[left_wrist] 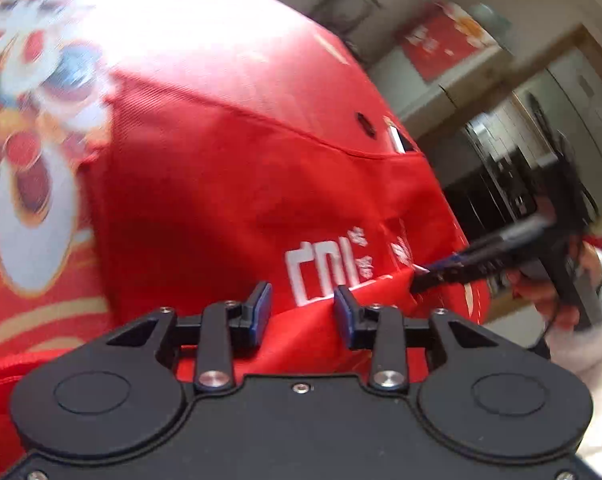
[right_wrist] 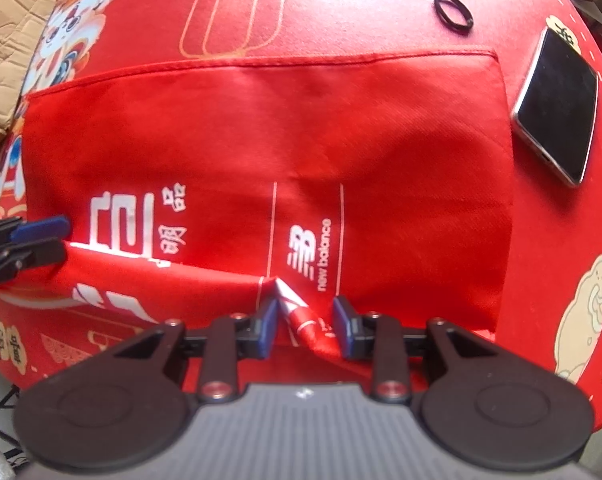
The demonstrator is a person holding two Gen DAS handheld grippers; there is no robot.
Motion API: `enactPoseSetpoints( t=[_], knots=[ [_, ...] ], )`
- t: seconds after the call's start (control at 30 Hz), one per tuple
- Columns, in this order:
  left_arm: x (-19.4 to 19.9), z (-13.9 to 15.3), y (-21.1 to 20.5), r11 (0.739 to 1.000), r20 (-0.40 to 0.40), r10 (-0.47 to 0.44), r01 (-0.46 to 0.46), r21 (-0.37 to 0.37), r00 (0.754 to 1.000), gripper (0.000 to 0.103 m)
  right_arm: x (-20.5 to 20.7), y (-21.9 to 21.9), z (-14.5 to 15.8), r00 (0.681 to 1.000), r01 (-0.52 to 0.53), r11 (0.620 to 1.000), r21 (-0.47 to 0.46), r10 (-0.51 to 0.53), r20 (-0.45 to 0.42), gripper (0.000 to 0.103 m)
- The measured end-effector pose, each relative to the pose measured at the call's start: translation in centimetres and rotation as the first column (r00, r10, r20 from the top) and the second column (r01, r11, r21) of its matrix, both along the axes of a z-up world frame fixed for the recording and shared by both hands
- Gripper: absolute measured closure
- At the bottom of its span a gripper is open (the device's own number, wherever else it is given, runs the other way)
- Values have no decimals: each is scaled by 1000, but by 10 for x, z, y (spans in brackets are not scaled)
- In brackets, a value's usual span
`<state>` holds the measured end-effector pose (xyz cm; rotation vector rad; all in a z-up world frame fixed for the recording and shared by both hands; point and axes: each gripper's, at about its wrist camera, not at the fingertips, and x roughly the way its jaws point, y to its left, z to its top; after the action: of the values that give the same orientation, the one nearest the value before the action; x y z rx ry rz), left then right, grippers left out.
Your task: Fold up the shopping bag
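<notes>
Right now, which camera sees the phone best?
The right wrist view. There the phone lies in full view on the red tablecloth, just right of the red shopping bag, dark screen up. In the left wrist view I cannot find the phone at all, only the bag and tablecloth.

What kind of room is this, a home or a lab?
Most likely a home. The shopping bag lies on a table under a festive red tablecloth, with a phone and a hair tie nearby. A cardboard box sits beside the table.
</notes>
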<state>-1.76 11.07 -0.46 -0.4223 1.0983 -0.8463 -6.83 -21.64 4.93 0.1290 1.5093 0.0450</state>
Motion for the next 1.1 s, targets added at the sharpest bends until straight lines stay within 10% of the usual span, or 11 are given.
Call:
enactPoseSetpoints(
  t=[0.1, 0.17, 0.2, 0.27, 0.33, 0.4, 0.47, 0.63, 0.7, 0.83, 1.1],
  knots=[
    [-18, 28, -18, 989, 209, -78, 49, 140, 975, 84, 3, -4, -6, 1000, -4, 1000, 9, 4, 4, 72],
    [-38, 47, -29, 966, 372, -145, 49, 255, 917, 64, 2, -7, -7, 1000, -5, 1000, 10, 5, 6, 72],
    [-52, 57, -35, 947, 463, -184, 30, 320, 867, 38, -1, -8, -5, 1000, -8, 1000, 7, 8, 8, 72],
    [-94, 73, -48, 898, 662, -301, -30, 440, 687, 14, -4, -11, -2, 1000, -14, 1000, 2, 14, 9, 72],
    [-140, 76, -66, 813, 763, -472, -115, 570, 441, 8, -5, -12, 0, 1000, -17, 1000, 3, 17, 10, 72],
    [-168, 68, -82, 732, 754, -590, -202, 651, 290, 8, -7, -11, 1, 1000, -19, 1000, 5, 19, 14, 72],
    [-181, 56, -93, 661, 706, -673, -249, 708, 223, 8, -10, -13, 3, 999, -24, 1000, 3, 24, 22, 72],
    [-196, 9, -103, 443, 506, -857, -363, 820, 98, 27, -15, -11, 5, 999, -32, 999, 3, 32, 43, 71],
    [-196, 3, -105, 412, 465, -878, -311, 856, 116, 33, -16, -11, 6, 998, -31, 999, 4, 31, 48, 71],
    [-196, -3, -109, 372, 411, -906, -271, 888, 101, 33, -18, -10, 6, 998, -33, 999, 3, 33, 54, 71],
    [-178, -4, -117, 400, 441, -889, -256, 880, 125, 35, -20, -11, 8, 998, -34, 999, 3, 34, 56, 71]
  ],
)
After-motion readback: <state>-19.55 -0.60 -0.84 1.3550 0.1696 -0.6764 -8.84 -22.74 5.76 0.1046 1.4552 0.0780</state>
